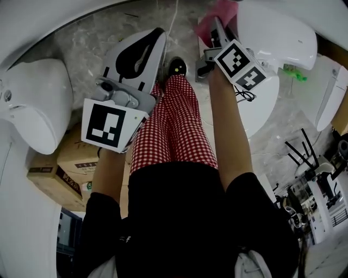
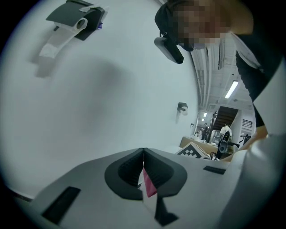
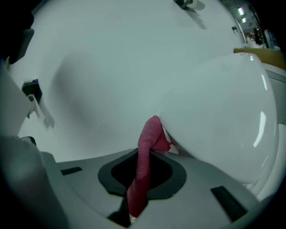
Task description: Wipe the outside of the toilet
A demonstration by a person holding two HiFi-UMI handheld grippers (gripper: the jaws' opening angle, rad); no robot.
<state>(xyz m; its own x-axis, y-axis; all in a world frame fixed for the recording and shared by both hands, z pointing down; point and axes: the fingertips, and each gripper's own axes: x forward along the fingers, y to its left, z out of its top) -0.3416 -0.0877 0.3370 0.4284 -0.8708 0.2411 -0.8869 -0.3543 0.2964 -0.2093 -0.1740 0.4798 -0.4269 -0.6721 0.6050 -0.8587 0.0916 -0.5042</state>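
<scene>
cloth: a dark pink woven cloth (image 3: 149, 134) is clamped between the fingers of the right gripper (image 3: 142, 169). its free end stands up past the fingertips and presses against the rounded underside of a white glazed ceramic toilet (image 3: 223, 120). in the head view the same gripper (image 1: 216, 30) is stretched forward at upper right. the cloth (image 1: 225, 11) is bunched against the toilet's side (image 1: 277, 32), at the top edge of the view.

left gripper (image 1: 142, 49) is held out over the grey marble floor (image 1: 92, 32), well apart from that toilet and touching nothing. its own view looks up at a pale ceiling. the fingers (image 2: 154, 167) are closed edge to edge, and a thin pink sliver shows low in the seam; what it is cannot be told.

the person's leg in red-and-white checked trousers (image 1: 174, 125) runs between the two grippers, ending in a black shoe (image 1: 178, 66). a second white toilet (image 1: 38, 103) sits at far left. brown cardboard boxes (image 1: 65, 168) lie on the floor beside it.
</scene>
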